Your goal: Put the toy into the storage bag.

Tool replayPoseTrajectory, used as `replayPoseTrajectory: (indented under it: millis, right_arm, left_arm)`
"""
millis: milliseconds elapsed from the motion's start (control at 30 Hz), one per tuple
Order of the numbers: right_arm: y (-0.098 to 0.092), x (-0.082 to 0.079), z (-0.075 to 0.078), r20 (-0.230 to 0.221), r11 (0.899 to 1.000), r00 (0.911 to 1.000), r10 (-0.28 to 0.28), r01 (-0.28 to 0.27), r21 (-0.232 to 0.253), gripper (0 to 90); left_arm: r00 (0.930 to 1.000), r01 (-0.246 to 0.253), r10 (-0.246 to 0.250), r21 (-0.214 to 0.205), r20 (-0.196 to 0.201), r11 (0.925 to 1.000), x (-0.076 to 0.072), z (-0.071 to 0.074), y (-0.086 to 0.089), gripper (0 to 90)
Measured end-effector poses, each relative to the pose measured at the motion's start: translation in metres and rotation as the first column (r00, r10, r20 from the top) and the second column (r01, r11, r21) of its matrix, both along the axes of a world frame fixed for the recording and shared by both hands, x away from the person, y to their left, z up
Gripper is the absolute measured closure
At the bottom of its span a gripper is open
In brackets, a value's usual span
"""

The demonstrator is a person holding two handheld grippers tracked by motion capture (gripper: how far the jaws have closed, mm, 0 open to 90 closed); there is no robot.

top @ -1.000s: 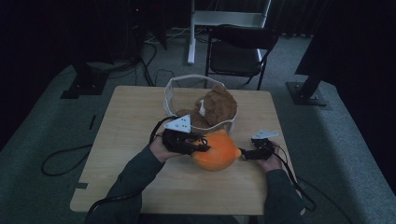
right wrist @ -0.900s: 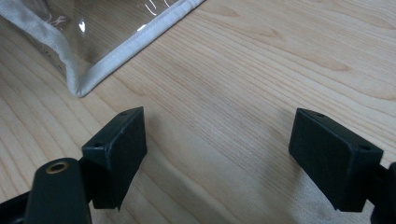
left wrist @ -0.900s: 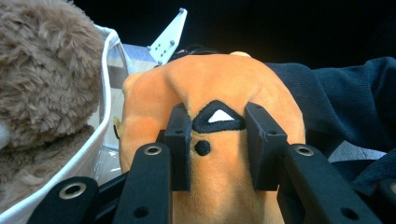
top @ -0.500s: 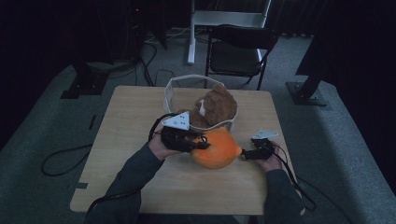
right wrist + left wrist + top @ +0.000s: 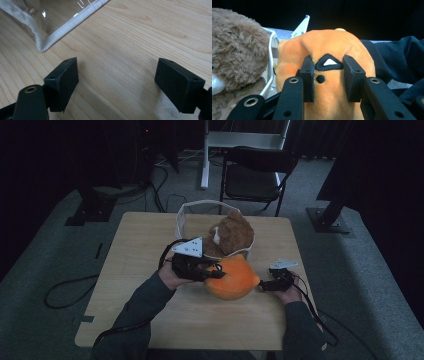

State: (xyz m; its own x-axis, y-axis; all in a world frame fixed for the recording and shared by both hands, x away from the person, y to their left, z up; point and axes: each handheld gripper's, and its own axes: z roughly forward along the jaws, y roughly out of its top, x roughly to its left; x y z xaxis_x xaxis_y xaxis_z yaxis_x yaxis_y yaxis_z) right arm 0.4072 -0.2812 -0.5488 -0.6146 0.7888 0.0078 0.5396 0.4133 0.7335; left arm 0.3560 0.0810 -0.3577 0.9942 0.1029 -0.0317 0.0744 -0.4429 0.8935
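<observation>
Left gripper point(image 5: 216, 273) pinches orange plush point(image 5: 232, 279), held near table point(image 5: 140, 250) front-right area, just before clear bin point(image 5: 186, 215). Brown bear point(image 5: 232, 234) already in bin. Right gripper point(image 5: 116, 82) wide open, empty, over bare wood. Left: lift plush into bin.

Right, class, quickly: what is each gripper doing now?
Left gripper: jaws closed on the orange plush toy.
Right gripper: jaws open over the wooden table, holding nothing.

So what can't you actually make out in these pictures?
- Orange plush toy: lower body hidden by left gripper, left gripper view.
- Brown teddy: cut off by the left edge there.
- Clear bag: cut off by the top edge, right gripper view.
</observation>
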Motion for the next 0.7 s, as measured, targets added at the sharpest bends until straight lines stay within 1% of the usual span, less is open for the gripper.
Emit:
replayPoseTrajectory:
  millis: [233, 700]
  right_arm:
    - [0.0, 0.0, 0.0, 0.0, 1.0, 1.0, 0.0, 0.0, 0.0, 18.3]
    - [0.0, 0.0, 0.0, -0.001, 1.0, 1.0, -0.001, 0.001, 0.001, 18.3]
  left_arm:
    - [1.0, -0.001, 0.001, -0.004, 0.006, 1.0, 0.0, 0.003, 0.002, 66.5]
    - [0.9999, 0.0, 0.0, -0.025, 0.011, 0.9997, 0.001, 0.011, 0.006, 66.5]
